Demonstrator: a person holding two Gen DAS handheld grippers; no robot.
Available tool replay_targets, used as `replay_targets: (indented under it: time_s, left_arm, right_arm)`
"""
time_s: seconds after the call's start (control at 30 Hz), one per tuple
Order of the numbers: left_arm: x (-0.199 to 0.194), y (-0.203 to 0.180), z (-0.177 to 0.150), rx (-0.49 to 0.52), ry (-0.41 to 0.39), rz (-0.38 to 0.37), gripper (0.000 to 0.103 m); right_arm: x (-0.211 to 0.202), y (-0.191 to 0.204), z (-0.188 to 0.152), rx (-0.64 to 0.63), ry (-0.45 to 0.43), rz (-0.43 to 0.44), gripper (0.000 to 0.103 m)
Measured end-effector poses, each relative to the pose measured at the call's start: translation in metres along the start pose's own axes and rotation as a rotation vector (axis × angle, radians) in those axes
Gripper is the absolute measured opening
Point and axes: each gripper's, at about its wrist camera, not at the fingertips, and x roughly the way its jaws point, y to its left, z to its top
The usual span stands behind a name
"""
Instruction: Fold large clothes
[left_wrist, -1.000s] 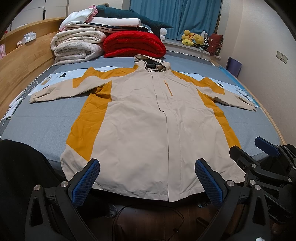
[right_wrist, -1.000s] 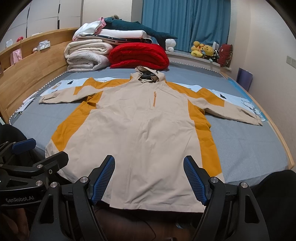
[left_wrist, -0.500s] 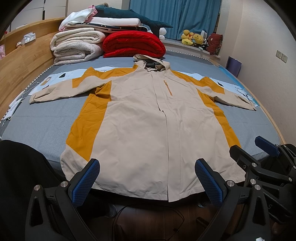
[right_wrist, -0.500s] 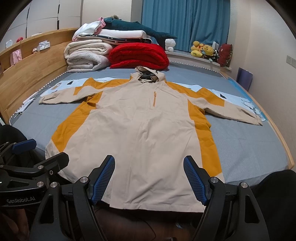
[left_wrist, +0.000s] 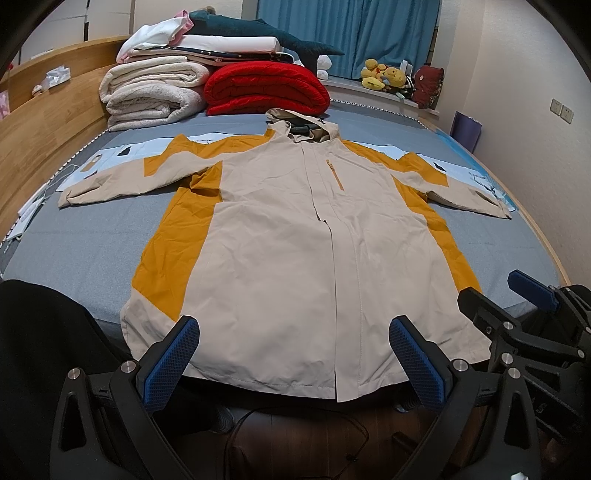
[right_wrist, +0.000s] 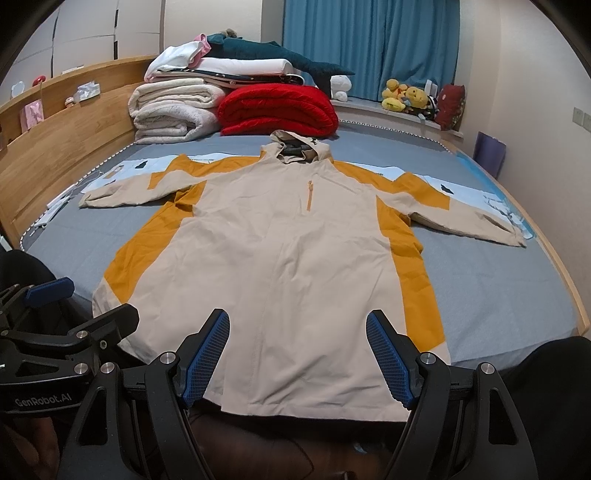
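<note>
A large beige and orange hooded jacket (left_wrist: 295, 236) lies flat, front up, on the grey bed (left_wrist: 81, 243), sleeves spread to both sides and hem at the near edge. It also shows in the right wrist view (right_wrist: 288, 258). My left gripper (left_wrist: 293, 363) is open and empty, hovering just before the hem. My right gripper (right_wrist: 297, 356) is open and empty, also just before the hem. The right gripper shows at the right of the left wrist view (left_wrist: 532, 295), and the left gripper at the left of the right wrist view (right_wrist: 50, 293).
Folded white blankets (left_wrist: 151, 94) and a red quilt (left_wrist: 266, 86) are stacked at the bed's far end. A wooden headboard (left_wrist: 40, 125) runs along the left. Plush toys (left_wrist: 384, 75) sit on the windowsill. A cable (left_wrist: 295, 424) lies on the dark floor below.
</note>
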Motion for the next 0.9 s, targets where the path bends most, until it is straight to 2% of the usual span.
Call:
replay_targets:
  time_s: [0.1, 0.33, 0.4, 0.57, 0.73, 0.8, 0.9]
  left_arm:
    - [-0.002, 0.001, 0.001, 0.007, -0.006, 0.001, 0.102]
    - [-0.016, 0.0, 0.007, 0.038, -0.059, 0.029, 0.092]
    - [-0.02, 0.004, 0.01, 0.033, -0.067, 0.033, 0.086]
    - [-0.03, 0.02, 0.019, -0.012, -0.075, 0.019, 0.059]
    - [-0.045, 0.031, 0.04, -0.027, -0.11, 0.063, 0.053]
    - [-0.043, 0.037, 0.051, -0.031, -0.118, 0.081, 0.053]
    - [-0.032, 0.049, 0.07, -0.024, -0.175, 0.116, 0.051]
  right_arm:
    - [0.001, 0.0, -0.001, 0.003, 0.002, -0.005, 0.077]
    - [0.009, -0.007, -0.003, 0.044, 0.043, -0.029, 0.077]
    - [0.008, -0.011, -0.002, 0.062, 0.053, -0.023, 0.077]
    - [0.005, -0.014, 0.003, 0.075, 0.054, -0.016, 0.076]
    - [0.006, -0.016, 0.009, 0.081, 0.061, -0.026, 0.076]
    - [0.008, -0.016, 0.012, 0.091, 0.073, -0.026, 0.076]
    - [0.012, -0.017, 0.021, 0.093, 0.094, -0.033, 0.076]
